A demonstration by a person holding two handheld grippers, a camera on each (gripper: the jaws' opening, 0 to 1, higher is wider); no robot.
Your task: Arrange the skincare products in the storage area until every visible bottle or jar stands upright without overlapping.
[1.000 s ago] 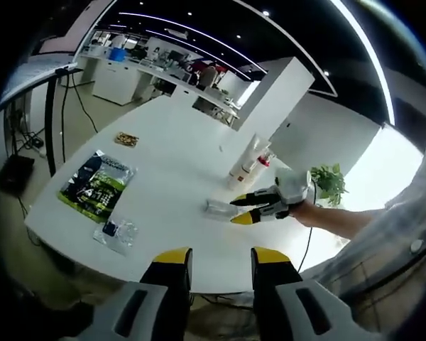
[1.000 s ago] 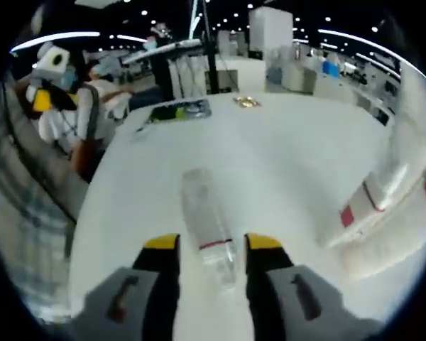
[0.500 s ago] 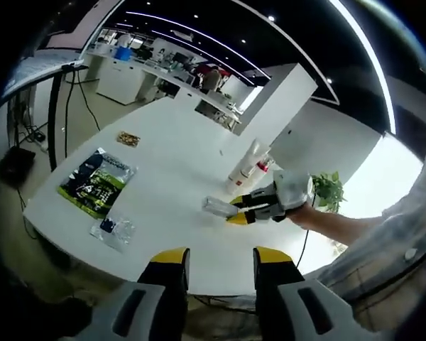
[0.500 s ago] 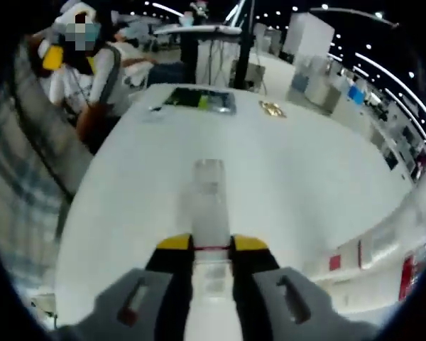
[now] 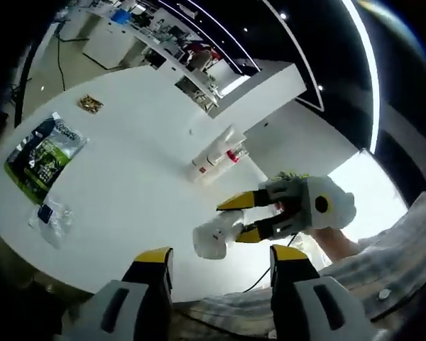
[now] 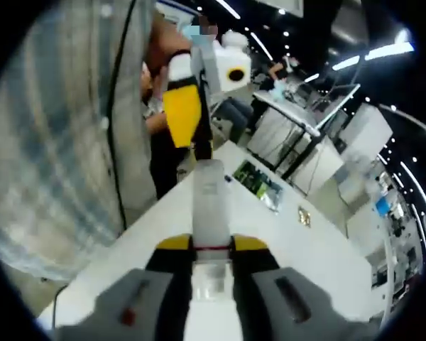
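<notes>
Clear bottle (image 6: 210, 213) base behind claw (image 6: 211, 245)

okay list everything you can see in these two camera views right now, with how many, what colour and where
clear bottle: 1, translucent with a red band, clamped in the right gripper, lifted off the table
white bottles: a cluster, white with red marks, lying at the far side of the table; count unclear
green packet: 1, green and dark, left part of the table
clear pouch: 1, transparent, near edge, beside the green packet
small brown item: 1, far left of the table
table: 1, white
left gripper: 1, yellow-tipped, open
right gripper: 1, yellow-tipped, shut on the clear bottle
</notes>
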